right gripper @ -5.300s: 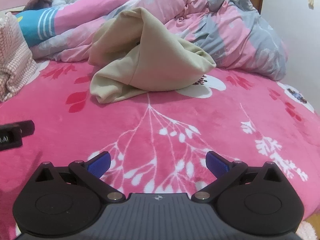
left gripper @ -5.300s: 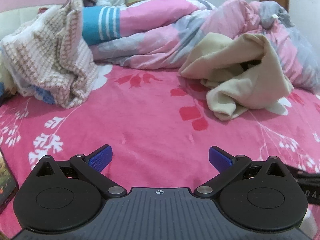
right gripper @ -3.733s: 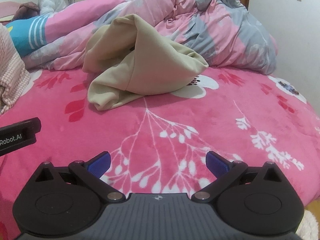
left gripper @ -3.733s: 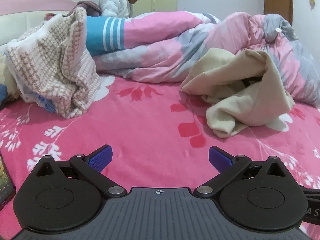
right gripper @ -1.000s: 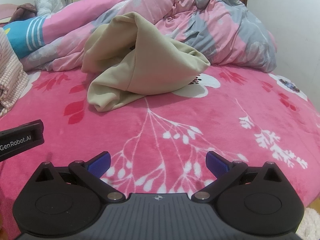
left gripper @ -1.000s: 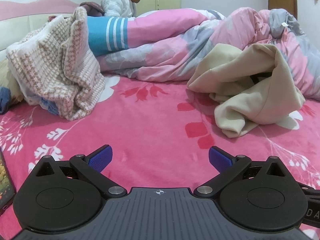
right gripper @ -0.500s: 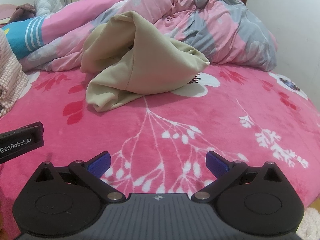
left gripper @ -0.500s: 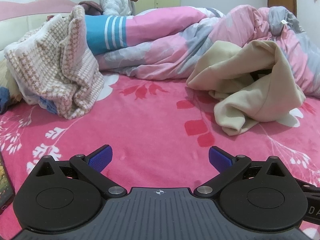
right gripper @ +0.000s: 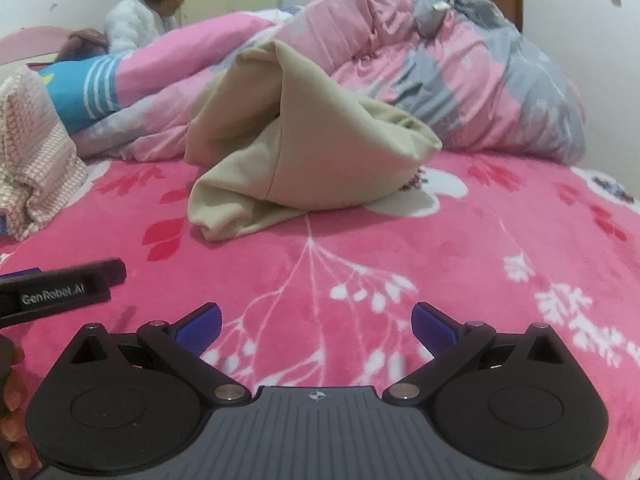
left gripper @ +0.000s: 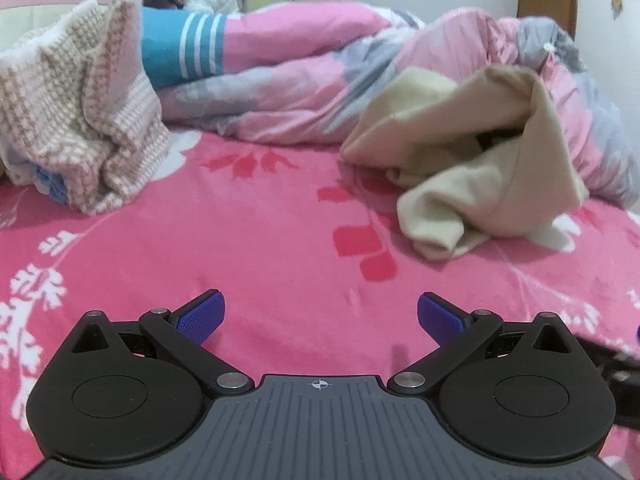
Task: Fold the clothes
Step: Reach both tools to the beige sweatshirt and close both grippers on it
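Note:
A crumpled beige garment (left gripper: 492, 168) (right gripper: 304, 148) lies in a heap on the pink flowered bed cover (left gripper: 260, 240) (right gripper: 400, 248). In the left wrist view it sits ahead and to the right; in the right wrist view it is ahead, slightly left of centre. My left gripper (left gripper: 321, 316) hovers over the bed cover, open, nothing between its blue pads. My right gripper (right gripper: 316, 322) is open too, well short of the garment. The left gripper's black body (right gripper: 60, 292) shows at the left edge of the right wrist view.
A pink-and-white knitted blanket (left gripper: 80, 120) is piled at the left. A bunched pink and grey duvet (left gripper: 320, 92) (right gripper: 460, 80) runs along the back, with a blue striped cloth (left gripper: 180, 56). A person in a white jacket (right gripper: 136, 24) sits behind it. The bed's right side meets a wall.
Both grippers shifted a little; the views tilted and the right one turned left, showing more of the left gripper's body. The garment lies as before. Both stay open.

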`<state>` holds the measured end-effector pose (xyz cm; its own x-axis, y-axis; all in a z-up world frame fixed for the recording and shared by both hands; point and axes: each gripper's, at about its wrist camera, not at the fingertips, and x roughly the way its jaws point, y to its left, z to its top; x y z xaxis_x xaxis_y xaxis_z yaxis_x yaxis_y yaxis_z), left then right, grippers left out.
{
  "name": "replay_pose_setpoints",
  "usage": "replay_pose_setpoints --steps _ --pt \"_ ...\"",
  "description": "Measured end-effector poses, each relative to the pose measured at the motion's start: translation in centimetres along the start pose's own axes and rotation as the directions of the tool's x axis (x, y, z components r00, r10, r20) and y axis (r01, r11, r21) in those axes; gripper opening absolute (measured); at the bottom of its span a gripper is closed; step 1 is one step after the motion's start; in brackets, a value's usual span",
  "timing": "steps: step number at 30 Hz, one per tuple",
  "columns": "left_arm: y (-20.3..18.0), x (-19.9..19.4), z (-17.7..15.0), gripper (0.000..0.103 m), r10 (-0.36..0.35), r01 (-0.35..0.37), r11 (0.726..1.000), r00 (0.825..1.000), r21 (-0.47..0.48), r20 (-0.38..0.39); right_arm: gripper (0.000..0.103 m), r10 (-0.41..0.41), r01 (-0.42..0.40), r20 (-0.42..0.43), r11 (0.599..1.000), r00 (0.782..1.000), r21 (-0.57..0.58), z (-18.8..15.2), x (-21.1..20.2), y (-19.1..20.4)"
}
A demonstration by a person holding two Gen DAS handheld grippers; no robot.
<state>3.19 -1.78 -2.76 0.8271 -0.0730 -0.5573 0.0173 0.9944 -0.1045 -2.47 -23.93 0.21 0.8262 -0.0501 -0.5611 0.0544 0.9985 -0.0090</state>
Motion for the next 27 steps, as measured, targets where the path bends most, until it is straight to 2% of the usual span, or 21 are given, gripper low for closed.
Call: replay_pose_setpoints --steps 3,7,10,13,16,20,22,25,26,27 --pt "0.1 0.3 -0.2 0.103 -0.027 0.026 1.000 1.000 -0.011 -0.016 0.103 0.007 -0.005 0.046 0.999 0.999 -0.045 0.9 0.3 -0.5" --pt "0.4 0.2 -0.2 0.103 -0.034 0.034 0.999 0.999 -0.019 0.003 0.103 0.046 -0.031 0.153 0.995 0.987 -0.099 3.9 0.5 -0.7" --pt "0.9 0.1 0.3 0.103 -0.059 0.061 0.997 0.997 -0.038 0.052 0.103 0.079 -0.050 0.239 0.991 0.968 -0.123 7.1 0.8 -1.1" --pt "0.9 0.5 1.9 0.103 -0.073 0.077 0.996 0.992 -0.038 0.103 0.103 0.105 -0.067 0.285 0.988 0.953 -0.140 10.2 1.3 -1.5" --pt "0.1 1.0 4.7 0.103 -0.081 0.077 0.997 0.981 0.029 0.174 0.103 0.158 -0.112 0.320 0.981 0.934 -0.158 13.5 2.4 -1.7" --pt "-2.0 3.0 8.2 0.102 -0.118 0.082 0.987 0.955 0.138 0.273 0.103 0.213 -0.162 0.307 0.969 0.927 -0.184 16.5 5.2 -1.4" --pt "-3.1 4.5 9.2 0.100 -0.163 0.112 0.976 0.944 0.184 0.287 0.100 0.240 -0.187 0.288 0.962 0.927 -0.198 17.8 6.8 -1.3" --pt "-4.9 6.7 10.2 0.095 -0.215 0.138 0.952 0.936 0.272 0.279 0.086 0.274 -0.229 0.191 0.947 0.943 -0.227 19.4 10.0 -1.0" --pt "-5.4 7.3 10.2 0.091 -0.226 0.142 0.944 0.937 0.298 0.268 0.078 0.284 -0.244 0.158 0.941 0.946 -0.235 19.9 11.1 -0.8" --pt "-5.9 7.9 10.2 0.086 -0.234 0.146 0.935 0.938 0.324 0.255 0.078 0.299 -0.263 0.122 0.933 0.946 -0.244 20.4 12.1 -0.7"
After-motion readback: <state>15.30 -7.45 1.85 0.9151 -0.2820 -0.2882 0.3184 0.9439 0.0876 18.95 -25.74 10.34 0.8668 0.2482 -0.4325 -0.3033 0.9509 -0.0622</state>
